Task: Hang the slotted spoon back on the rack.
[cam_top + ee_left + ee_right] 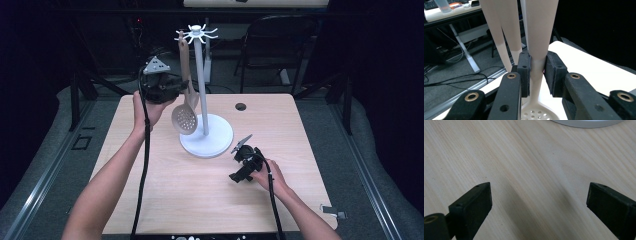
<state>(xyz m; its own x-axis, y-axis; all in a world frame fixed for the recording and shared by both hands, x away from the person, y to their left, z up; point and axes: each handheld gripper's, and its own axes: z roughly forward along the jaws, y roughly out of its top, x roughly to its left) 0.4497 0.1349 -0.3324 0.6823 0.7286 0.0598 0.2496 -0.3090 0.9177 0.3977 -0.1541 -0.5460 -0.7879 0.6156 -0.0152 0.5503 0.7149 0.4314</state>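
The slotted spoon (185,117) is pinched at its handle by the left gripper (537,72), hanging beside the white rack (201,75) above the table (165,200); the hanging step seems in hand; next calls for settling its top on a hook; the right gripper (539,202) rests spread over the wood.

My left forearm (107,185) reaches forward from the near edge, bare, with the wrist bent upward. My left hand (146,107) holds my black left gripper (181,87) raised above the table. Its two padded jaws stand close together and both pads (524,72) press on something thin. My right forearm (307,215) lies low. My right hand (270,176) keeps my black right gripper (234,176) near the wood, jaws wide apart, nothing between them.
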